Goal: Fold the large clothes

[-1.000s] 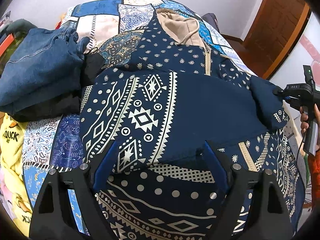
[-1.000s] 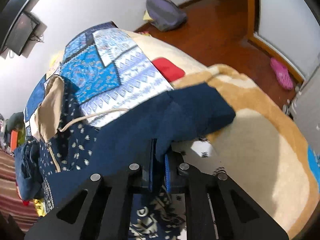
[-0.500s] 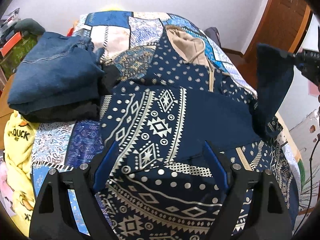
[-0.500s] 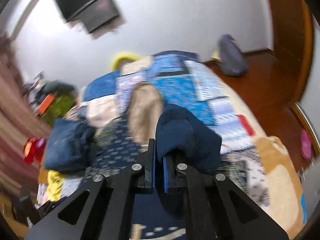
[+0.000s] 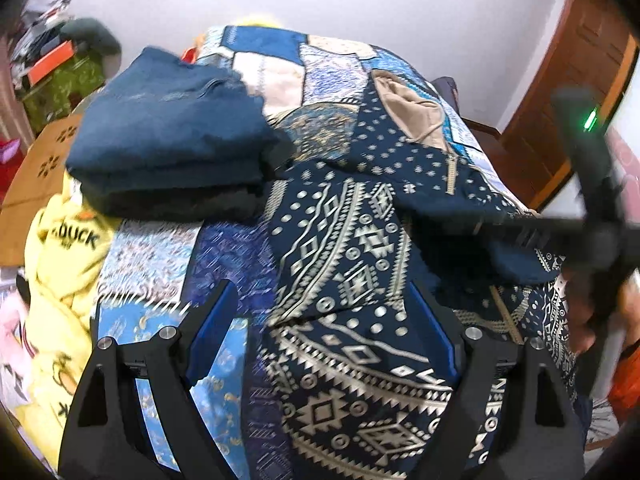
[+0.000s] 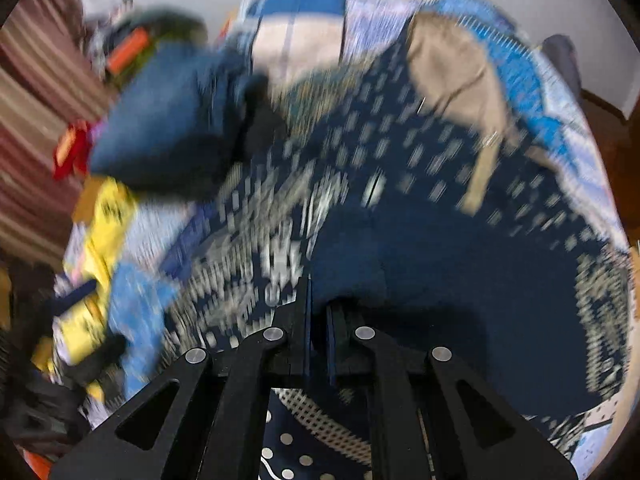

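1. Hoodie [image 5: 352, 248] first: the navy patterned one lies spread face up on the bed [image 5: 264, 64], hood toward the far wall, hem nearest us.
2. Our right tool [image 6: 318, 312] is clamped together on the plain navy sleeve [image 6: 352, 256], which bunches up just ahead of its tips; from the left wrist view the same tool crosses over the chest from the right side, blurred.
3. Our left tool [image 5: 324, 320] hangs above the lower front with its pads [image 5: 212, 320] wide apart and nothing between them (it touches no cloth that we can see).
4. We judge the step in hand to be laying the sleeve across the body. To do it well we should carry the cuff straight across the chest, keep the sleeve taut enough that it does not twist, and set it down flat before letting go.
5. The left tool could press the near shoulder or side seam so the body does not drag along.
6. Folded jeans [image 5: 168, 128] sit on the bed just beside the hoodie's far left shoulder; we should stop the cuff short of them.
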